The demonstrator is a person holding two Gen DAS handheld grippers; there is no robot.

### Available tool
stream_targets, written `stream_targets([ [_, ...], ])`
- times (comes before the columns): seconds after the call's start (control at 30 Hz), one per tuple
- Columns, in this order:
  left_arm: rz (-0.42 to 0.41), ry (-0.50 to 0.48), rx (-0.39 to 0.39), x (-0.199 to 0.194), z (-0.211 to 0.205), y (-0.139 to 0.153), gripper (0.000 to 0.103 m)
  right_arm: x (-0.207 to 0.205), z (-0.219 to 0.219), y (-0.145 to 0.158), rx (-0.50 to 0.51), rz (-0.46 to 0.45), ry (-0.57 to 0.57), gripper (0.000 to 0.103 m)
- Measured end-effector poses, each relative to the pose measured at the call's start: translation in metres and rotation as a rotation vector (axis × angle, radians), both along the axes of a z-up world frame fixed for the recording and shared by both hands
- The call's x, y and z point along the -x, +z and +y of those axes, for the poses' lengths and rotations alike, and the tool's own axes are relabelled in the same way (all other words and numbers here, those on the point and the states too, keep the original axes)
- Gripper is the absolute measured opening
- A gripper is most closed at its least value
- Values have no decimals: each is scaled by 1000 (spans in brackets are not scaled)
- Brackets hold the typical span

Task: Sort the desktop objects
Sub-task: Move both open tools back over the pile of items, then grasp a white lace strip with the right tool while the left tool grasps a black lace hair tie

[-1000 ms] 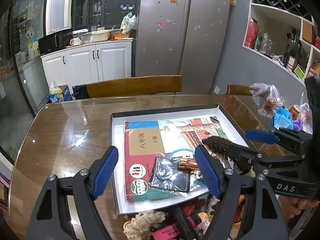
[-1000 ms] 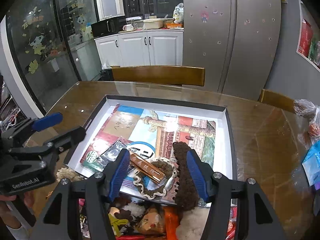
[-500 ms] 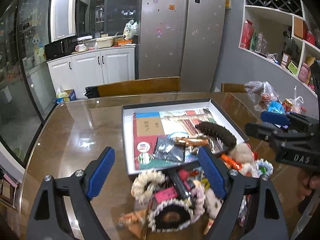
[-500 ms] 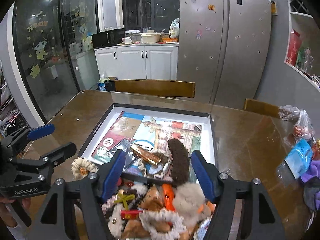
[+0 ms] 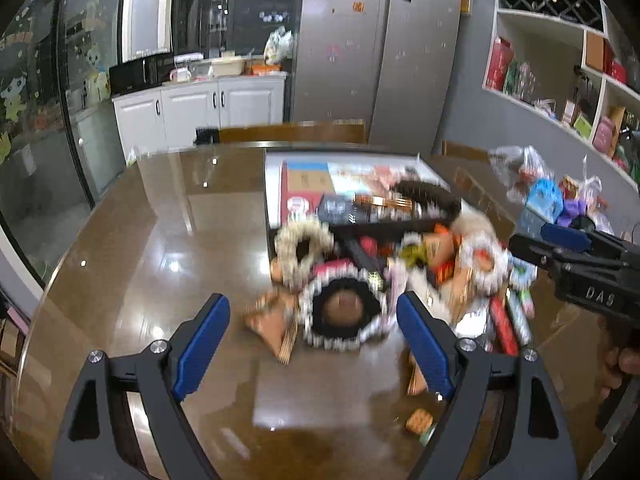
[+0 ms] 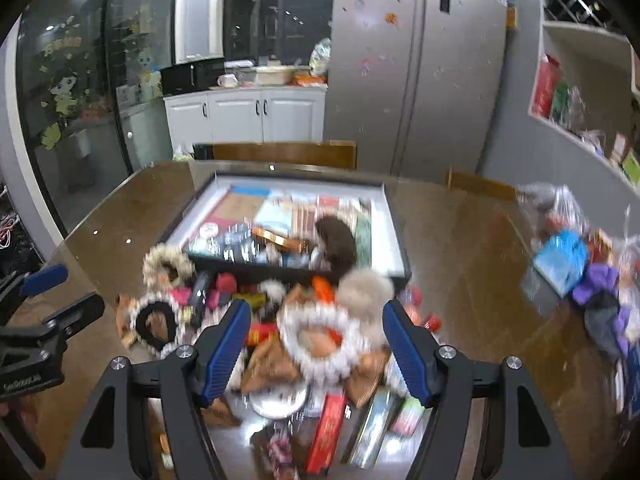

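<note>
— Both grippers are up off the table just now. Left gripper (image 5: 312, 334) has its blue jaws spread wide with nothing between them; they have just been opening.

— And the right gripper (image 6: 316, 346)?

— Same: jaws apart, nothing pinched, and they too have just been opening further. It hangs over the near side of the pile of small objects (image 6: 280, 320).

— Where does that pile sit?

— On the brown glass-topped table (image 5: 160, 240), heaped against the near edge of the shallow black-rimmed box (image 6: 394, 232). A black scrunchie with a white trim (image 5: 344, 316) lies in line with the left jaws, below them. A white fluffy ring (image 6: 320, 340) lies under the right ones. There's a cream fuzzy scrunchie (image 6: 168, 266) at the pile's left, and a red packet (image 6: 326, 432) nearest the camera.

— Anything in the box?

— A printed booklet (image 6: 240, 208) lies flat on the bottom, with a dark brown furry clip (image 6: 336, 246) and a copper-coloured bar (image 6: 280, 238) on top. The rest is too blurred to name.

— And over to the right?

— Plastic bags (image 6: 564, 256) of odds and ends, well apart from the pile.
</note>
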State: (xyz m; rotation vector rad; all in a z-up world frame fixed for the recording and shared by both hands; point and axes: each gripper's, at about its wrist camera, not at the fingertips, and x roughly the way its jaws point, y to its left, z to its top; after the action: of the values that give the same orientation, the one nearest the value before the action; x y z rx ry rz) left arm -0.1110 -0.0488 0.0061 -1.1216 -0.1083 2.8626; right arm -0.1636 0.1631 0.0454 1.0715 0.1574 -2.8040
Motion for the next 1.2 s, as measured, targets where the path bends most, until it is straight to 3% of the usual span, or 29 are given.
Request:
stream_targets([
  [0.27, -8, 38, -23, 1, -2, -16, 86, -6, 13, -27, 27, -62, -23, 70],
  [0.77, -84, -10, -15, 35, 4, -42, 86, 24, 22, -55, 9, -116, -32, 70],
  [0.97, -133, -33, -76, 51, 1, -58, 85, 36, 22, -69, 2, -145, -30, 70],
  [1.1, -138, -37, -66, 58, 0, -64, 84, 42, 22, -78, 6, -177, -32, 70],
  [1.13, -139, -34, -68, 60, 0, -65, 82, 43, 22, -80, 4, -180, -31, 70],
  [1.2, -144, -24, -70, 61, -4, -67, 62, 43, 22, -81, 17, -182, -26, 69],
])
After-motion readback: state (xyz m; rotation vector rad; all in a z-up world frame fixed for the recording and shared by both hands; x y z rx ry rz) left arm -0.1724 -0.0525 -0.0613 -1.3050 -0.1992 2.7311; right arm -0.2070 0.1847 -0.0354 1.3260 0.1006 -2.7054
